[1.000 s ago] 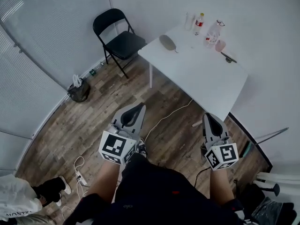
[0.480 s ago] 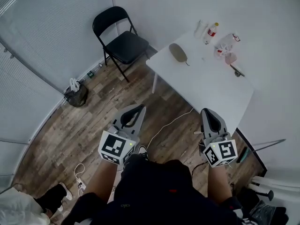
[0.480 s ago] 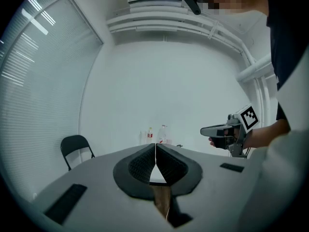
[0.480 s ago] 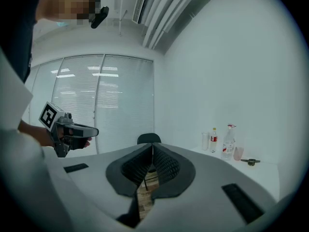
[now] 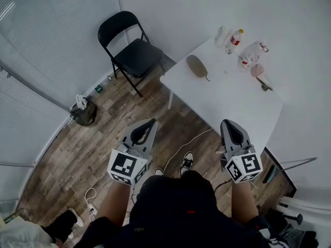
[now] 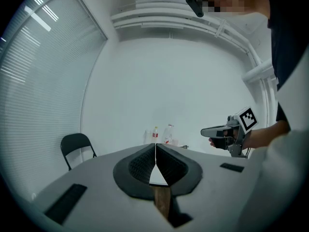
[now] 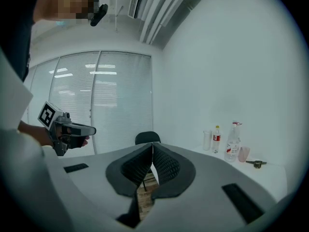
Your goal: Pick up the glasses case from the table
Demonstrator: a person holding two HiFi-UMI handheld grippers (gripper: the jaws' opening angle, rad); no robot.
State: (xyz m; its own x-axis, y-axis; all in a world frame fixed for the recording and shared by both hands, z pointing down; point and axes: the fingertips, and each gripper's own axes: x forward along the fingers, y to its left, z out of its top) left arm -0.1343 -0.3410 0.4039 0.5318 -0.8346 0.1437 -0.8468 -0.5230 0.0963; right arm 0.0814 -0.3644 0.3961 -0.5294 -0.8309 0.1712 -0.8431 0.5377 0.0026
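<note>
The olive-grey oval glasses case (image 5: pixel 196 66) lies near the left end of the white table (image 5: pixel 227 99) in the head view. Both grippers hang well short of the table, over the wooden floor. My left gripper (image 5: pixel 149 124) is shut with nothing in it; its jaws meet at the tips in the left gripper view (image 6: pixel 155 146). My right gripper (image 5: pixel 227 124) is shut and empty too, with its jaws touching in the right gripper view (image 7: pixel 152 146). The case is hidden behind the jaws in both gripper views.
A black folding chair (image 5: pixel 129 48) stands left of the table. Bottles (image 5: pixel 235 37), a pink cup (image 5: pixel 257 70) and a small dark item (image 5: pixel 265 86) sit at the table's far end. A white cable (image 5: pixel 186 138) runs across the floor; a bag (image 5: pixel 84 111) lies by the window wall.
The table and chair have shifted nearer and slightly right in the head view as I walk toward them. Both grippers stay shut and level in front of me.
</note>
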